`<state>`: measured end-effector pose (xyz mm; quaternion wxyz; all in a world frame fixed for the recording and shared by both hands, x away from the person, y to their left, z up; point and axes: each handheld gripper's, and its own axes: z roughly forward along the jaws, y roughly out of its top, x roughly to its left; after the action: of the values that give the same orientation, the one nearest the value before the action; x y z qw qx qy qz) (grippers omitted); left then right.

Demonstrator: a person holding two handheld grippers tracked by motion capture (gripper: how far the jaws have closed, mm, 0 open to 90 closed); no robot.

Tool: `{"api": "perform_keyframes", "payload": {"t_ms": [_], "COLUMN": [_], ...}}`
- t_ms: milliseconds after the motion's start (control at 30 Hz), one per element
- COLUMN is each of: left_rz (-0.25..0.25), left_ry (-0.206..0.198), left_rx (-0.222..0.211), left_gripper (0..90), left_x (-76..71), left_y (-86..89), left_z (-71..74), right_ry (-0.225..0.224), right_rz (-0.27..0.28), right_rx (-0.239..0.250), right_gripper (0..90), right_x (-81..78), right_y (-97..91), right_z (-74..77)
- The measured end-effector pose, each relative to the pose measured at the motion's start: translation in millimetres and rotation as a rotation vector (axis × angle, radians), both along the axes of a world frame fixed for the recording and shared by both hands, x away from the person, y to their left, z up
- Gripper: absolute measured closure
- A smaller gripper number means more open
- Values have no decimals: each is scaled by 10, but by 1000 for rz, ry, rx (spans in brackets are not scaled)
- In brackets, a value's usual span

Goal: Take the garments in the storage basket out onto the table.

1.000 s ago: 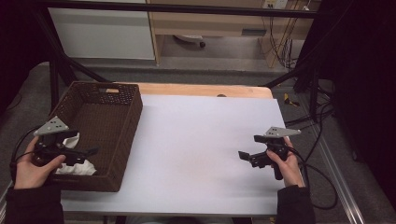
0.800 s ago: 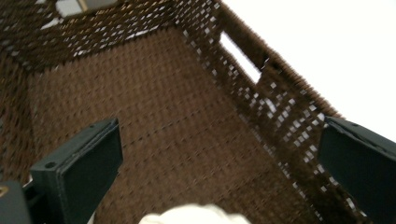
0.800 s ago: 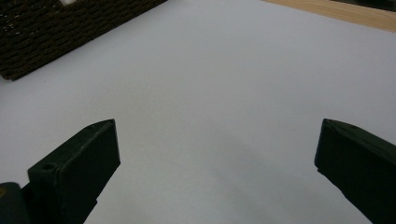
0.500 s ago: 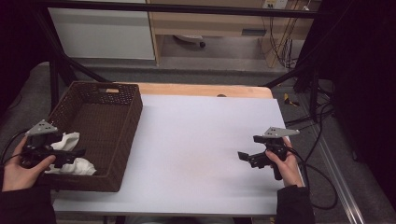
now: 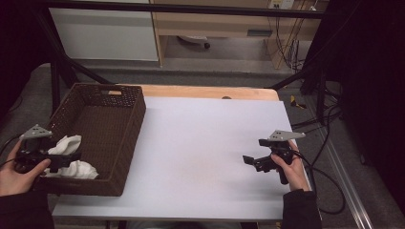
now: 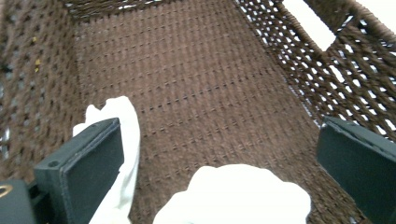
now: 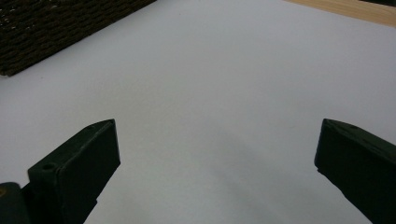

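The left tool [image 5: 67, 157] sits at the near left corner of the brown wicker basket [image 5: 129, 129], held by the person's left hand [image 5: 16, 171], with its grey three-cornered plate above the basket's left rim. In the left gripper view its two black jaws stand wide apart, released, with nothing clamped between them. The white cloth [image 5: 71, 157] lies crumpled on the basket floor at the near end: one fold rises just beside the inner face of the left jaw, close enough that touching cannot be ruled out, and a rounded lump [image 6: 238, 196] sits low between the jaws, apart from the right one. Beyond the cloth the woven floor of the basket runs bare to its far wall, where a handle slot is cut into the weave. The basket stands on the left part of the white worktop [image 5: 205, 143], whose far edge shows a strip of bare wood. The right tool [image 5: 253, 162] is held by the right hand [image 5: 291, 167] low over the worktop near its right edge, well apart from the basket, pointing left. Its jaws are likewise spread wide and grasp nothing, with plain white worktop surface between them and a corner of the basket farther off.
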<state>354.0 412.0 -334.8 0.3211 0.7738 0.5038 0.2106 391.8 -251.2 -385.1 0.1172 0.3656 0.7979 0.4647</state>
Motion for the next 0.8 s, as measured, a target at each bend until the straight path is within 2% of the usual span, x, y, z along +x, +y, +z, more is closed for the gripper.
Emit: {"api": "perform_keyframes", "payload": {"t_ms": [167, 467, 600, 800], "left_rz": [14, 71, 91, 117], "left_ry": [6, 39, 44, 74], "left_rx": [2, 42, 45, 78], "left_gripper": [13, 35, 55, 83], "left_x": [-10, 8, 23, 39], "left_y": [61, 179, 212, 235], "left_z": [-22, -96, -124, -170], "right_ry": [0, 2, 5, 4], "right_rz": [1, 3, 4, 6], "right_rx": [-3, -6, -4, -7], "right_gripper": [7, 7, 7, 7], "right_x": [2, 1, 1, 5], "right_y": [3, 5, 8, 13], "right_z": [-3, -5, -6, -12]}}
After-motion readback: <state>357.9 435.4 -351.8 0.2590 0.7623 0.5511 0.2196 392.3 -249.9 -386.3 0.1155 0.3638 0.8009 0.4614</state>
